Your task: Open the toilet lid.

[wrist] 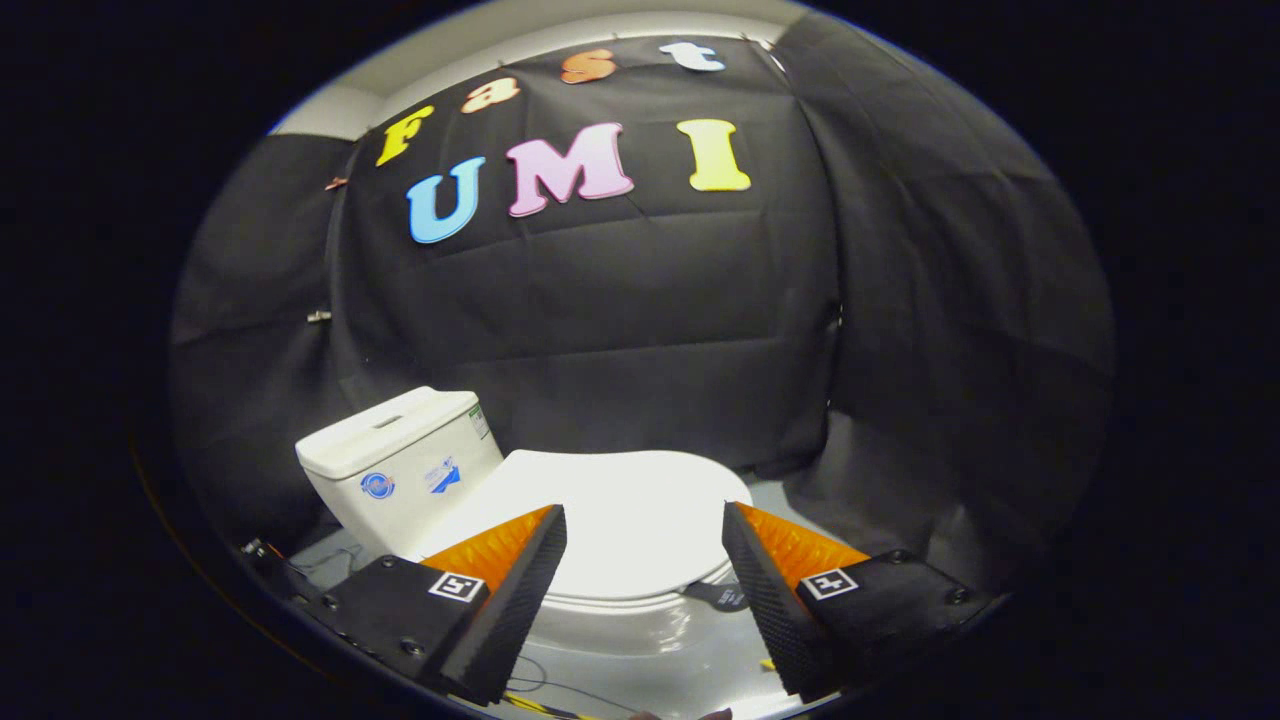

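The one camera rides on the tool and looks forward along its two fingers, which rise into the bottom of the view spread wide apart with nothing between them. It sits above and near the toilet, aimed slightly downward across the closed white lid, which lies just ahead of and between the fingertips. The tank stands off to the left beyond the left finger, so the camera faces the toilet from its side. The wide lens also takes in the black cloth wall behind and the grey floor below.
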Demonstrator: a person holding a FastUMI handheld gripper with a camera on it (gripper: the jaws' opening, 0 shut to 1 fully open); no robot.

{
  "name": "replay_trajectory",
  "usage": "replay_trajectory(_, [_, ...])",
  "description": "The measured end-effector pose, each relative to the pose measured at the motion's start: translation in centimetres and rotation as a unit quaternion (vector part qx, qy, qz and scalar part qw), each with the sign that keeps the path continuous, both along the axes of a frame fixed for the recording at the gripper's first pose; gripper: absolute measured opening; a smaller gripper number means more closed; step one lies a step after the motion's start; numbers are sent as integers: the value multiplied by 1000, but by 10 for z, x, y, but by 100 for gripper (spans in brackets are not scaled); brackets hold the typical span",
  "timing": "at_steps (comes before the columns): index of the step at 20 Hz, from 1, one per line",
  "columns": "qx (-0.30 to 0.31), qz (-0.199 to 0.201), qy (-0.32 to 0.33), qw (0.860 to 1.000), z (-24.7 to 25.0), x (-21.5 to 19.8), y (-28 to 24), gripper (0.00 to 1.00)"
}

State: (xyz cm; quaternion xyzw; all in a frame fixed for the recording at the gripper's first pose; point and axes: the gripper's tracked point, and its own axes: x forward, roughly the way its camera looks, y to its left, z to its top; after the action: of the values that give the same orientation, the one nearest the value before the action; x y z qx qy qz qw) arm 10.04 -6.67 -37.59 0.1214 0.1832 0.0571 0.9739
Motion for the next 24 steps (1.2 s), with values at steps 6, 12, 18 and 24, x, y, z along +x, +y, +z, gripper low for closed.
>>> replay_trajectory(6, [97,-84,86,988,-77,32,-57,99])
replay_trajectory(12, [212,-162,188,945,-156,37,-95,99])
replay_trajectory(18, [352,-184,237,887,-195,41,-81,95])
replay_trajectory(24, [433,-176,220,856,-187,50,-69,35])
